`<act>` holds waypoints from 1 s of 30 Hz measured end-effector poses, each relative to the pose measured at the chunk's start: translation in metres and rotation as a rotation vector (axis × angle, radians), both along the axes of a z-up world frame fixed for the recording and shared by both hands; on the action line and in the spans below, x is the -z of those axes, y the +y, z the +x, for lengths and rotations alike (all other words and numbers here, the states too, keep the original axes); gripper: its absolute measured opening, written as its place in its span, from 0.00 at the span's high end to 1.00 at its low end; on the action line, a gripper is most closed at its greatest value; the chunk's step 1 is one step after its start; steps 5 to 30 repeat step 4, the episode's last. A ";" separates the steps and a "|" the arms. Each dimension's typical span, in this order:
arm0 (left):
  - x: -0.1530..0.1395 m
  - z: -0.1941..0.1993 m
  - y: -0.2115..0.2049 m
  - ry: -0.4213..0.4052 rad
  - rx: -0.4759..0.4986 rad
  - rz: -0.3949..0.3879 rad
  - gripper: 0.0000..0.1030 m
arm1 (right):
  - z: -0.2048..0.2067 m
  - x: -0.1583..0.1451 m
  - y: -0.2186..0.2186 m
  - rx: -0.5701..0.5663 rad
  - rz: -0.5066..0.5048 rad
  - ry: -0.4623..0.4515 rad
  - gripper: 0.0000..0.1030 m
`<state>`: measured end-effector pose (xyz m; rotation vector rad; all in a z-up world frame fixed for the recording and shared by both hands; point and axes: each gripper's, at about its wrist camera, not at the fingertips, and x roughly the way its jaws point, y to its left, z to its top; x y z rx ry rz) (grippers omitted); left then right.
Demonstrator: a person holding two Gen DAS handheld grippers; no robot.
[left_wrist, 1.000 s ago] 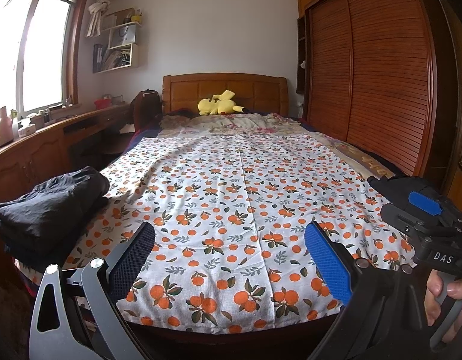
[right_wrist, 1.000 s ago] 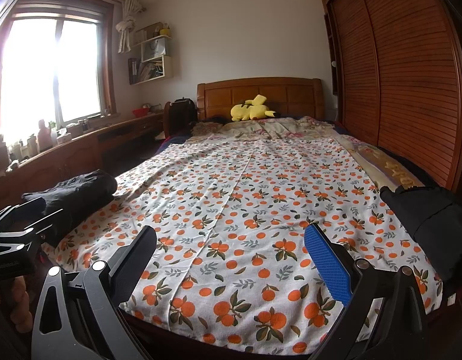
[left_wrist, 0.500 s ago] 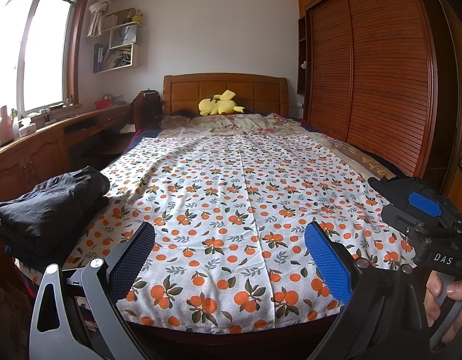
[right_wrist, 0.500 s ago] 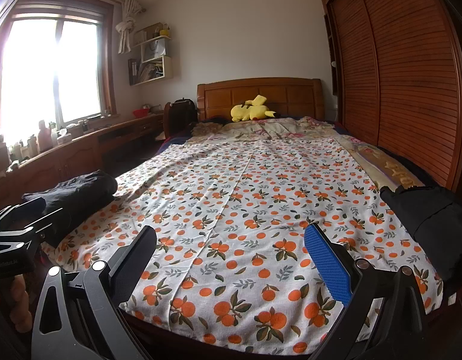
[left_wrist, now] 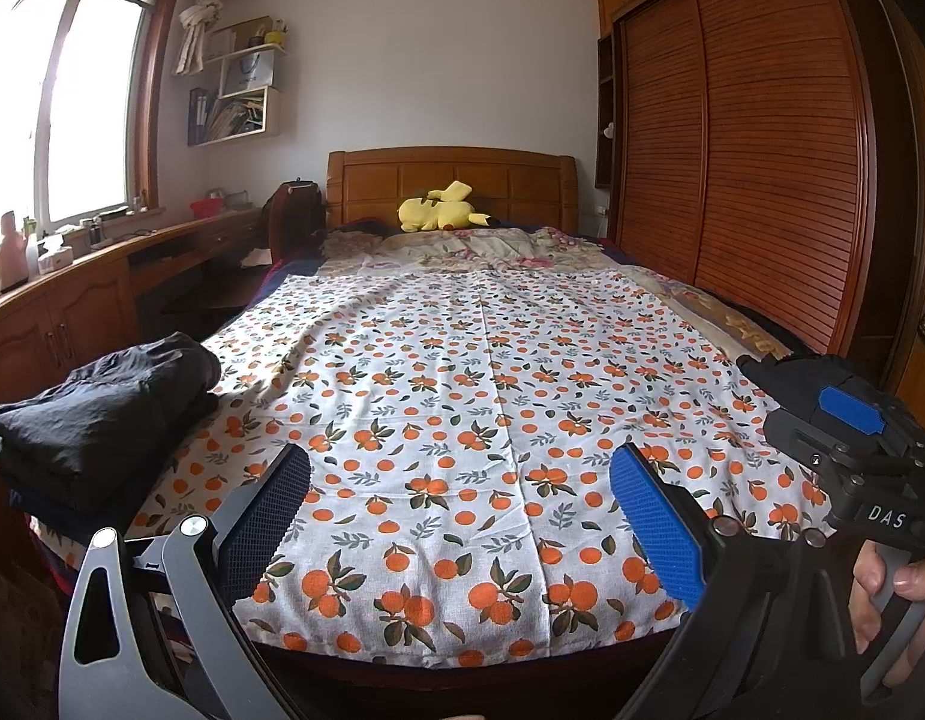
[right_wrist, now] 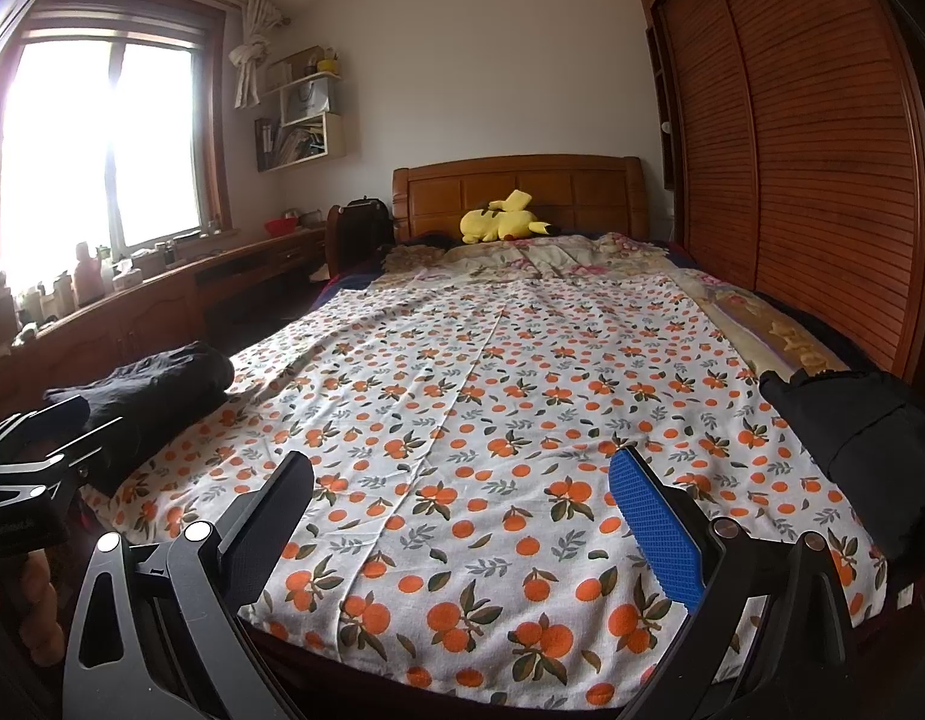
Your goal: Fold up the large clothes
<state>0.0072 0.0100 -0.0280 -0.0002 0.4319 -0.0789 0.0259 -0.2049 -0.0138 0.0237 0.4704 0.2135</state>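
Both grippers are held low at the foot of the bed, pointing along it toward the headboard. The left gripper has its jaws spread wide and empty, the orange-print sheet showing between them; the right gripper is likewise wide apart with nothing in it. In the left view the right gripper's body appears at the right edge, gripped by a hand whose fingers curl round the handle; only part of that hand shows, the rest cut off by the frame. In the right view the left gripper's body sits at the left edge, and the hand under it is dark and hard to make out. The folded black clothes lie stacked at the bed's near left corner, on the sheet, well apart from both grippers' fingers. A second dark garment lies bunched at the near right edge of the bed; in the left view the right gripper's body hides most of it, and its lower part runs out of frame in the right view. A yellow plush rests by the headboard. The wardrobe fills the right side. The window is blown out by glare.
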 end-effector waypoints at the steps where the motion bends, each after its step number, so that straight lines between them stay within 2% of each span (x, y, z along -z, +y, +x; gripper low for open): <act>1: 0.000 0.000 0.001 0.000 0.000 0.002 0.02 | 0.000 0.000 -0.001 0.000 -0.001 0.000 0.07; 30: -0.002 -0.001 0.000 -0.002 0.000 0.003 0.02 | 0.000 0.000 0.000 0.000 0.000 0.000 0.07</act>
